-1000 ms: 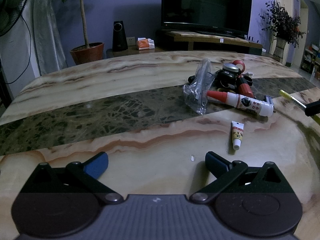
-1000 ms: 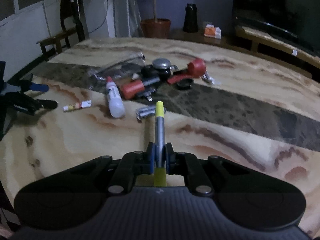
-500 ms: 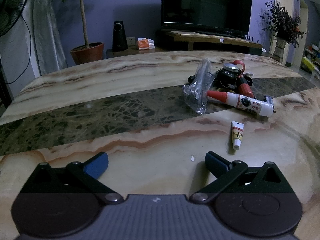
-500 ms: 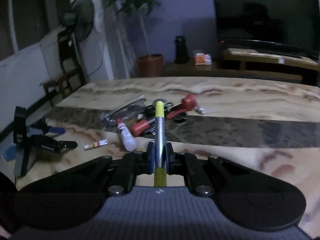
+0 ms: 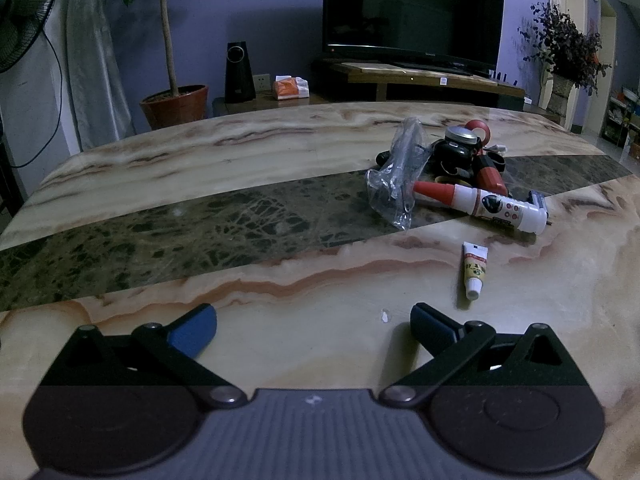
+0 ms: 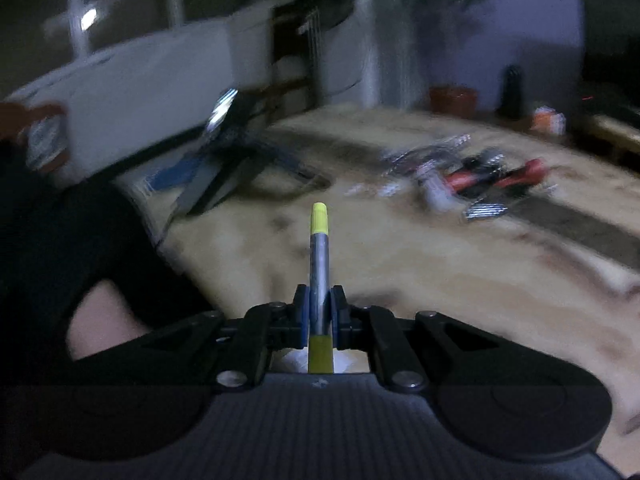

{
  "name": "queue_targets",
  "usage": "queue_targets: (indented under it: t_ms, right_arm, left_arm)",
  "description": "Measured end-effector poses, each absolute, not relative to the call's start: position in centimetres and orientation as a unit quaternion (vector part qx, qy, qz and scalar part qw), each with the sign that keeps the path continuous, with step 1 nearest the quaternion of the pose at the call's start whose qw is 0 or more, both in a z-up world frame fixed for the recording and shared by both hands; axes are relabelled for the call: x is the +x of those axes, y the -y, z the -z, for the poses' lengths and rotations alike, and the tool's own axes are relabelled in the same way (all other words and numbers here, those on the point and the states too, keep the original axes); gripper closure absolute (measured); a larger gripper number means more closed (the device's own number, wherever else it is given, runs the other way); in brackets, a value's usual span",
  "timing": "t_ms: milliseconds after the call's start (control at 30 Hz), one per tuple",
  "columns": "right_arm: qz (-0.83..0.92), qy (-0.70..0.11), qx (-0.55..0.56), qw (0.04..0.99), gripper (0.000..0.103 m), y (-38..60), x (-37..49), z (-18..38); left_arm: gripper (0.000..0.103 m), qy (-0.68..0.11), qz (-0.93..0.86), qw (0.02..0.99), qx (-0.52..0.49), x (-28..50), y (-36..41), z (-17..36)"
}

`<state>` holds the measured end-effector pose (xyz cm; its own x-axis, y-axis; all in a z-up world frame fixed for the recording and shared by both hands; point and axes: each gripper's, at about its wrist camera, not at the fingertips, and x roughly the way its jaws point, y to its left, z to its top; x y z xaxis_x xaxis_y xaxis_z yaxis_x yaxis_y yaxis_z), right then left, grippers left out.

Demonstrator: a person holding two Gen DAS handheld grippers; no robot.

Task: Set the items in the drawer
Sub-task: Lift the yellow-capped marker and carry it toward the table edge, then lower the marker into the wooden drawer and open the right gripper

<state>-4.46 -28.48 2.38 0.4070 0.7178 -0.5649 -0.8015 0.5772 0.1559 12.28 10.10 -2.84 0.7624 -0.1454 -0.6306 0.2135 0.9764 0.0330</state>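
My right gripper point(image 6: 319, 300) is shut on a yellow-capped silver marker point(image 6: 319, 248), held above the marble table's near edge, pointing forward. My left gripper point(image 5: 314, 320) is open and empty, low over the marble table point(image 5: 200, 216). A pile of items lies at the table's right: a clear plastic bag point(image 5: 394, 176), a white glue bottle with a red tip point(image 5: 484, 202), a small white tube point(image 5: 474, 270), and red and black objects point(image 5: 468, 148). The pile shows blurred in the right wrist view point(image 6: 472, 176). No drawer is in view.
The left gripper shows blurred in the right wrist view point(image 6: 224, 160) at the table's left. A television point(image 5: 412, 8), a potted plant point(image 5: 176, 100) and a speaker point(image 5: 239, 72) stand beyond the table. A dark sleeve point(image 6: 60, 240) is at the lower left.
My right gripper has swung left and back with the marker, so the pile now lies to its right and the view is blurred. The left gripper has not moved.
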Motion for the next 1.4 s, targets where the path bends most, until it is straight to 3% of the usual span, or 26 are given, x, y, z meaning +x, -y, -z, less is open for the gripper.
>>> queue_targets:
  t_ms: [267, 667, 1200, 1400]
  right_arm:
    - [-0.518, -0.381, -0.16, 0.749, 0.091, 23.8, -8.9, 1.7]
    - [-0.433, -0.445, -0.329, 0.712, 0.091, 18.4, -9.8, 10.3]
    - [-0.393, -0.452, -0.32, 0.735, 0.09, 15.4, -8.1, 14.5]
    - [-0.404, -0.442, -0.323, 0.733, 0.089, 15.9, -8.8, 12.8]
  left_arm:
    - [0.0, -0.331, 0.096, 0.937, 0.051, 12.3, -10.1, 2.8]
    - [0.0, -0.331, 0.096, 0.937, 0.051, 12.3, -10.1, 2.8]
    - [0.0, -0.331, 0.096, 0.937, 0.051, 12.3, -10.1, 2.8]
    - [0.0, -0.331, 0.096, 0.937, 0.051, 12.3, -10.1, 2.8]
